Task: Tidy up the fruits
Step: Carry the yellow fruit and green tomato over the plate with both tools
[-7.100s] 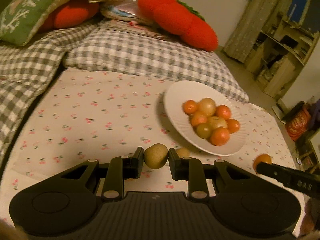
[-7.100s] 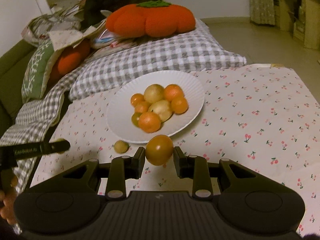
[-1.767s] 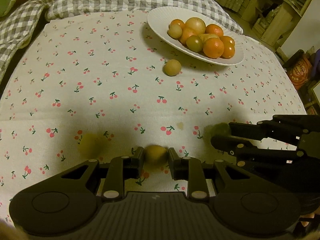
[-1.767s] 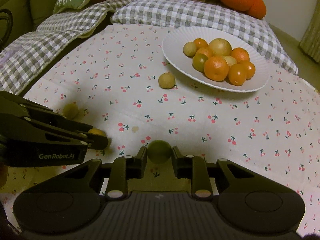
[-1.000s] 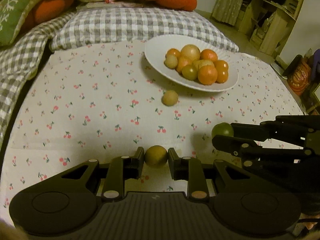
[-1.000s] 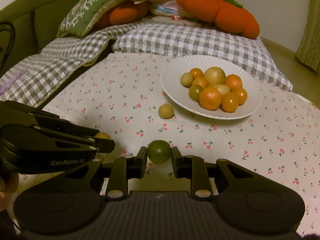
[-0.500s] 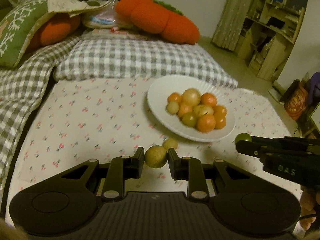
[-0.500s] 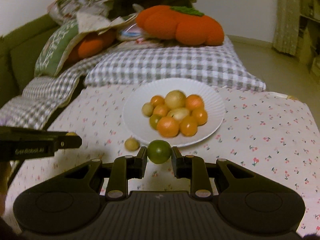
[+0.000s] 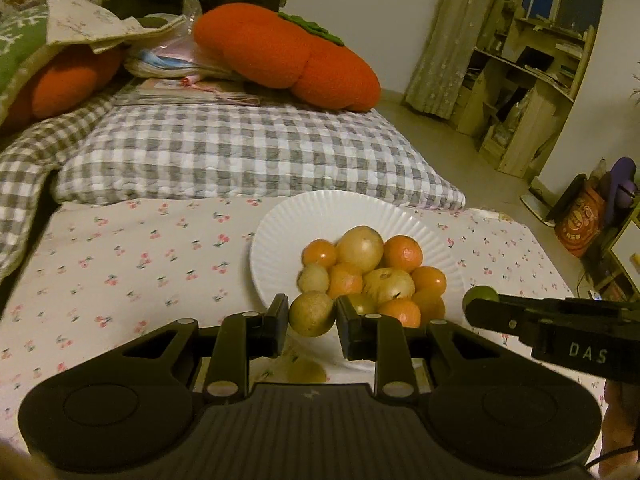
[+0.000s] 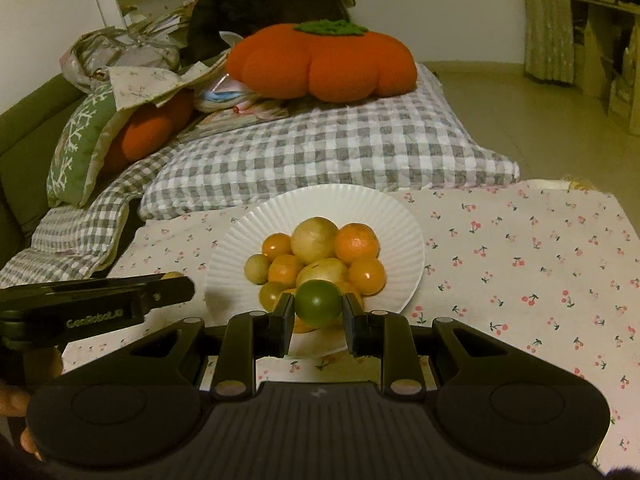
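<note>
The left tool is clamped on a small yellow-brown fruit, which sits snug between its two black fingers. The right tool is clamped on a round green fruit. Both tools hang in the air just in front of the white plate, near its closest edge. The plate rests on the surface, which wears a cherry-print cloth. On the plate, just past the tools, lies a pile of fruit: some orange ones and some pale yellow ones, all touching each other. Right under the left tool, one more small yellowish fruit lies on the cloth, partly hidden. Seen from the left tool, the right tool reaches in from the right side with its green fruit at the tip. Far beyond the plate are a grey checked pillow and a big orange pumpkin cushion.
</note>
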Available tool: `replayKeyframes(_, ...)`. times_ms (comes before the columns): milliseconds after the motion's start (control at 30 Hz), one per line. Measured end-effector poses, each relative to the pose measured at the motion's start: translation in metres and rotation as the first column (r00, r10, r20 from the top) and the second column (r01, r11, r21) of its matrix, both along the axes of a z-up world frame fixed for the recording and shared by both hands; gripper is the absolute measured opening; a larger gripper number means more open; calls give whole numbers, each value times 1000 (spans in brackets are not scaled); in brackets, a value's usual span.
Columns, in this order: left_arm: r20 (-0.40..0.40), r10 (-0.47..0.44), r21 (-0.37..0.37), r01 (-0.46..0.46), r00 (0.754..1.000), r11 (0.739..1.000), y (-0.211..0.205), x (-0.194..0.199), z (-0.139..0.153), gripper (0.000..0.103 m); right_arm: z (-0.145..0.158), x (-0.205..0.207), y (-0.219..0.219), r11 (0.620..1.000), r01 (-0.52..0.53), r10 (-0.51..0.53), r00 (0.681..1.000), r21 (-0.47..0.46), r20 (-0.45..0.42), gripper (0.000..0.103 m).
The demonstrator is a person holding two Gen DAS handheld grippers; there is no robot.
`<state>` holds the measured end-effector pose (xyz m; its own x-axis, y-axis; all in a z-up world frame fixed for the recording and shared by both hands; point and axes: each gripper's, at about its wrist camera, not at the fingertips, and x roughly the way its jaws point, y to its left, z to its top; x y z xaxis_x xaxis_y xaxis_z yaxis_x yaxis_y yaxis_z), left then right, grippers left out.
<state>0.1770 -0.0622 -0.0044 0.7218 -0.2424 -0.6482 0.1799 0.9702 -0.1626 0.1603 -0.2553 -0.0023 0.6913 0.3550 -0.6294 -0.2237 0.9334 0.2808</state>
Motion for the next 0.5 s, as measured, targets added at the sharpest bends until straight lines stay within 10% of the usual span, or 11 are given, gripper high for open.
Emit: replayKeyframes(500,-53,-32,-47,29,998,998,-10,30,-22,12,-11,25,23,994,-72,76,996,-87,45,23)
